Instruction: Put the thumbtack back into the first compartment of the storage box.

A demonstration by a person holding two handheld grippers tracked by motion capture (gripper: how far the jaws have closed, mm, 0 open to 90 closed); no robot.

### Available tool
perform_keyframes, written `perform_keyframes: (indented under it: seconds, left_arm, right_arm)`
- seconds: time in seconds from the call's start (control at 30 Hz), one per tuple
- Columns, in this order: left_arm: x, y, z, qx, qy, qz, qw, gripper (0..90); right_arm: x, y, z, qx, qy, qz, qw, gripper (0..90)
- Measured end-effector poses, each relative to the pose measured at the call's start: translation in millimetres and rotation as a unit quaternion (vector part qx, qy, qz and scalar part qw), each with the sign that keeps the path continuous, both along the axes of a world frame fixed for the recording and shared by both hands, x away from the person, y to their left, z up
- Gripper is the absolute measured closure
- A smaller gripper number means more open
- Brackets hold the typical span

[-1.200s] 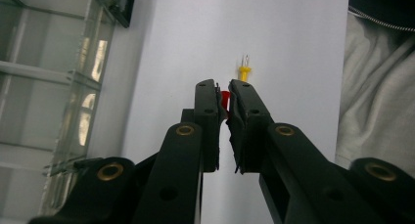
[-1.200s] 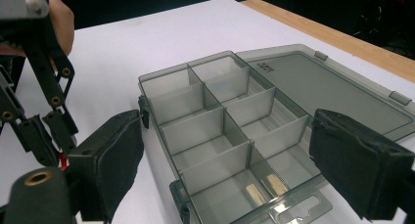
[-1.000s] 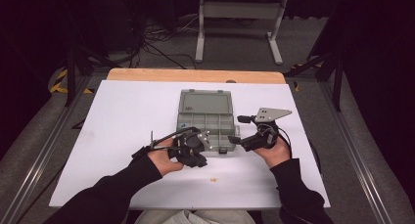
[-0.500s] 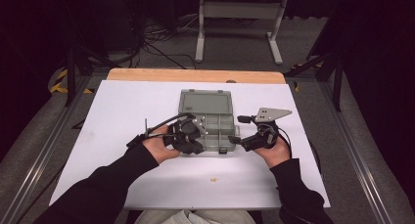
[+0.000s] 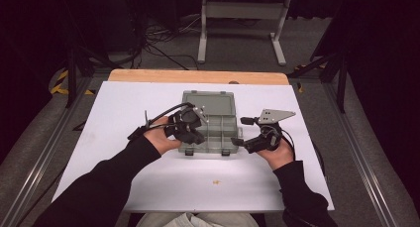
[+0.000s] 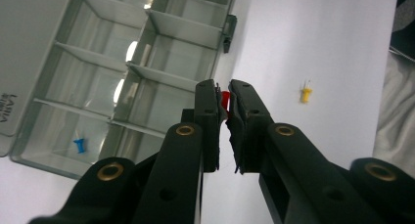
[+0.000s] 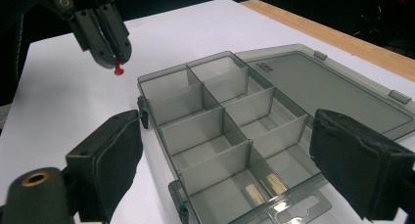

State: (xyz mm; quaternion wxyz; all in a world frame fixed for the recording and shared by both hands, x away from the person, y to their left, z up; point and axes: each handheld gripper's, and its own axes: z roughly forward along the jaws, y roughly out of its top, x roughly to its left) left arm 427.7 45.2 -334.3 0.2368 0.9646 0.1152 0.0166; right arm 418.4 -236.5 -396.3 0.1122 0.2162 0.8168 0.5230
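**A:** Left gripper view has your left gripper (image 6: 225,99) pinching a red pushpin (image 6: 225,98) between its jaws, right at the tips. You can see the same pin hanging point-down from that gripper in the right gripper view, just outside the near corner of the organizer box (image 7: 220,136).

**B:** And your right gripper (image 7: 254,160)?

**A:** Spread wide, holding nothing, with the box's end between its jaws. In the high view it sits at the box's right edge, near but not clearly touching.

**B:** How will that pin handle?

**A:** My guess: very light, stiff and slick plastic with a sharp metal point. You hold it by the head, which is the sensible place, but such a small hold can let it twist or slip if you ease off too early. Bring it over a compartment before you let go.

**B:** Anything else around?

**A:** A blue pushpin (image 6: 79,145) already lies in one corner compartment. A yellow pushpin (image 6: 306,93) lies loose on the white table (image 5: 124,113), well apart from the box on your side. The lid (image 7: 323,92) lies open flat behind the compartments.
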Motion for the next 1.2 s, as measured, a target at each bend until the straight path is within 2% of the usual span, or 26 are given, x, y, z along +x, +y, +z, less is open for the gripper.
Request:
perform_keyframes:
  seconds: [0.47, 0.63, 0.9, 1.13, 1.2]
  left_arm:
    - [25.5, 2.9, 3.7, 0.001, 0.0, 0.042, 0.9991, 82.8]
    - [35.0, 3.1, 5.8, 0.004, -0.006, 0.056, 0.9984, 82.8]
    - [53.4, 7.2, 4.2, 0.0, -0.009, 0.088, 0.996, 82.7]
    - [64.9, 6.1, -2.5, 0.015, -0.016, 0.104, 0.9943, 82.6]
    - [72.0, 9.0, -6.3, 0.013, -0.013, 0.117, 0.9929, 82.6]
  right_arm:
    - [-0.1, 0.8, -0.2, -0.002, -0.002, 0.0, 1.0, 12.5]
    - [-0.1, 1.5, -0.5, -0.004, -0.001, 0.002, 1.0, 12.5]
    - [-0.2, 0.9, -0.3, -0.004, -0.003, 0.002, 1.0, 12.5]
    - [0.2, 2.3, -1.5, -0.005, -0.001, 0.003, 1.0, 12.4]
    - [0.0, 2.6, -1.5, -0.006, -0.001, 0.003, 1.0, 12.4]
